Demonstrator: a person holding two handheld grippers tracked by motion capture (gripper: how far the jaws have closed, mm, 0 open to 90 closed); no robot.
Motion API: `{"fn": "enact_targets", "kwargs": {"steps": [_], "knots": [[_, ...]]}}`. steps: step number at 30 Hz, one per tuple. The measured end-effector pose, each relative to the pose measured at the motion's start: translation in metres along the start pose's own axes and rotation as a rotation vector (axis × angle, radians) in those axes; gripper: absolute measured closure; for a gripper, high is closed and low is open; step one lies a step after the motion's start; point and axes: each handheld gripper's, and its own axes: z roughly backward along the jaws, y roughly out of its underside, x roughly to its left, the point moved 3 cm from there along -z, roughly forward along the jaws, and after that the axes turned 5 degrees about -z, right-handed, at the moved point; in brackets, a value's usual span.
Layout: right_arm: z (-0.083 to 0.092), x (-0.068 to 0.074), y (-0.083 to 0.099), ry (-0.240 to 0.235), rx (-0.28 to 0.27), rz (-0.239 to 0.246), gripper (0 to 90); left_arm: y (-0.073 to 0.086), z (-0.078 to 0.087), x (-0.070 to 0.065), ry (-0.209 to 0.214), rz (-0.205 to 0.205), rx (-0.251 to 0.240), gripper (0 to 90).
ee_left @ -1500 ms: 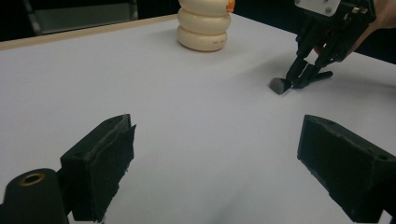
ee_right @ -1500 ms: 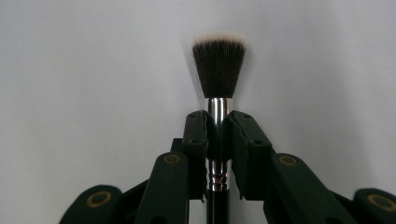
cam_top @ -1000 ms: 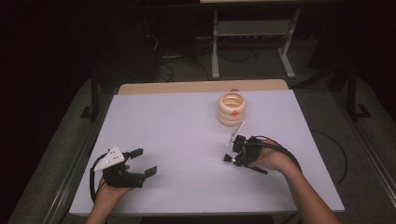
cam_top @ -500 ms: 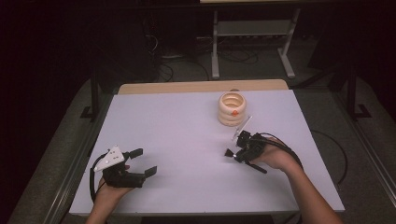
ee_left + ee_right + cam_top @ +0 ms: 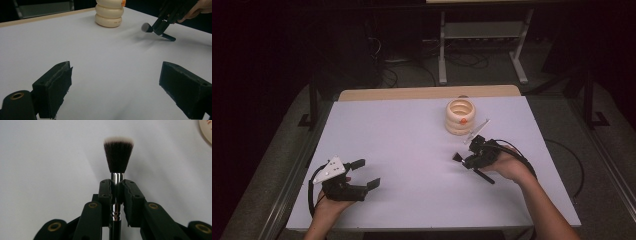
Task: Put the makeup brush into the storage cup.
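On the white table (image 5: pixel 412 130), right of centre, the right gripper (image 5: pixel 467 159) clamps a brush (image 5: pixel 118 155) by its silver ferrule, jaws closed tight around it. Its dark, pale-tipped bristles stick out past the fingertips (image 5: pixel 105 187), just above the tabletop, and the black handle runs back between the jaws. Near the front left corner, the left gripper (image 5: pixel 368 174) rests with jaws spread wide, holding nothing. A cream ringed holder (image 5: pixel 460 116) stands just beyond the brush
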Motion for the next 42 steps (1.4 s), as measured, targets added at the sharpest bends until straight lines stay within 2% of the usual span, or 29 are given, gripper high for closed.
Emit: {"fn": "enact_targets", "kwargs": {"steps": [11, 19, 21, 22, 26, 27, 28, 29, 32, 35, 36, 41, 42], "knots": [[0.004, -0.002, -0.001, -0.008, -0.04, -0.047, 76.0, 0.0, 0.0, 0.0, 0.0, 0.001, 0.0, 10.3], [0.012, -0.007, -0.003, 0.001, -0.125, -0.096, 76.0, 0.0, 0.0, 0.0, -0.001, 0.0, 0.0, 10.3], [0.013, -0.008, -0.003, 0.002, -0.131, -0.111, 76.0, 0.0, 0.0, 0.0, -0.002, 0.0, -0.001, 10.3], [0.015, -0.01, -0.003, 0.009, -0.157, -0.116, 76.1, 0.0, 0.0, 0.0, -0.001, 0.001, 0.001, 10.3], [0.018, -0.013, -0.002, 0.017, -0.177, -0.15, 76.0, 0.0, 0.0, 0.0, -0.001, 0.002, 0.001, 10.3], [0.018, -0.015, -0.001, 0.022, -0.185, -0.146, 76.0, 0.0, 0.0, -0.001, -0.001, 0.003, -0.001, 10.3], [0.018, -0.015, -0.001, 0.021, -0.191, -0.164, 76.0, 0.0, 0.0, -0.001, -0.001, 0.002, 0.0, 10.3], [0.019, -0.017, -0.001, 0.025, -0.198, -0.155, 76.0, 0.0, 0.0, -0.001, -0.002, 0.002, -0.001, 10.3], [0.02, -0.017, -0.001, 0.016, -0.217, -0.183, 76.0, 0.0, 0.0, -0.001, -0.002, 0.001, 0.001, 10.3], [0.021, -0.018, -0.001, 0.022, -0.224, -0.185, 76.0, 0.0, 0.0, -0.001, -0.002, 0.002, 0.001, 10.3], [0.022, -0.018, -0.001, 0.024, -0.243, -0.191, 76.0, 0.0, 0.0, 0.0, -0.002, 0.001, 0.001, 10.3], [0.024, -0.019, -0.001, 0.031, -0.264, -0.193, 76.0, 0.0, 0.0, 0.0, -0.002, 0.0, 0.002, 10.3], [0.025, -0.019, -0.002, 0.034, -0.282, -0.198, 76.0, 0.0, 0.0, 0.0, -0.002, 0.001, 0.001, 10.3]]}}
